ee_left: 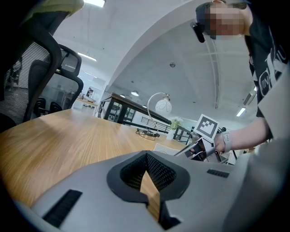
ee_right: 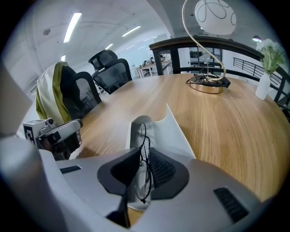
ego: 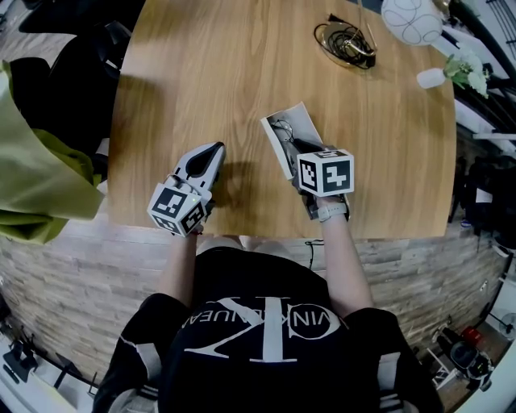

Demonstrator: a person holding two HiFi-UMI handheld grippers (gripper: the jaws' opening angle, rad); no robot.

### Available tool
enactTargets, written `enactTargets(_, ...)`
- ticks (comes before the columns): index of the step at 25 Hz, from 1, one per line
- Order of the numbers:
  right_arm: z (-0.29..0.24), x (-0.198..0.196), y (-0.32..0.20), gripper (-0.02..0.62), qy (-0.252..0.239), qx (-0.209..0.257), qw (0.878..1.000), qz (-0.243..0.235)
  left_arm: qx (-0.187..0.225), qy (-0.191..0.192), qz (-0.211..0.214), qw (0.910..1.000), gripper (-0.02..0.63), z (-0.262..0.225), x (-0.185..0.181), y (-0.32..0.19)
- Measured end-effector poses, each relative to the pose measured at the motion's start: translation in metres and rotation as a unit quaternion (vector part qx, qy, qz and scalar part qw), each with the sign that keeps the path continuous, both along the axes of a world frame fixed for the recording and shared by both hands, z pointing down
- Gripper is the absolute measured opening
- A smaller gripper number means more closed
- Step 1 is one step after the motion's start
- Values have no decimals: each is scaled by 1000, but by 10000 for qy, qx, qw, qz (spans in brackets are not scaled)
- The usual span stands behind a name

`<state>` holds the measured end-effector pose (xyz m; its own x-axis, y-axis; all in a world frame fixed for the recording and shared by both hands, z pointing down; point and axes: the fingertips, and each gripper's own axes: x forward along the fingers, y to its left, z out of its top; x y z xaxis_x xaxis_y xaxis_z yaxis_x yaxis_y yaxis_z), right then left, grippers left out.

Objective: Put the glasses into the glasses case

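Observation:
A white glasses case (ego: 301,118) lies open on the wooden table (ego: 201,73), just in front of my right hand. My right gripper (ego: 292,147) is shut on thin wire-framed glasses (ee_right: 144,154), which hang between its jaws right over the open case (ee_right: 179,131). I cannot tell whether the glasses touch the case. My left gripper (ego: 215,151) rests low over the table to the left of the case, shut and empty. In the left gripper view its jaws meet with only wood showing through, and the right gripper (ee_left: 199,147) is off to the right.
A lamp base with coiled cable (ego: 345,40), its white globe (ego: 411,20) and a small white vase with flowers (ego: 439,77) stand at the far right. A yellow-green jacket (ego: 32,177) hangs on a chair at the left. The table's front edge runs just below both grippers.

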<state>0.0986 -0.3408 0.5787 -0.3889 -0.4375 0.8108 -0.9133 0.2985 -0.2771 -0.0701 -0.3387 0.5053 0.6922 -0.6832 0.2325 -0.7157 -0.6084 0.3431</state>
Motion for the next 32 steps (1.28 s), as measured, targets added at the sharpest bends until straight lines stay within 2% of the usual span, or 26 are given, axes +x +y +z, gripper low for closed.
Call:
enactTargets(9,3,2,2,63,50,-66,10000,4,-50,24,-58,10000,15,3,-4,4)
enactTargets(16,-3,1,5,74,-113,-17,9999,21,-50,56,-65,10000,15,2,-4,6)
enactTargets(32,-33,-1,14,95,-674,570,9960,125,57,59,31,10000,15,-8,1,18)
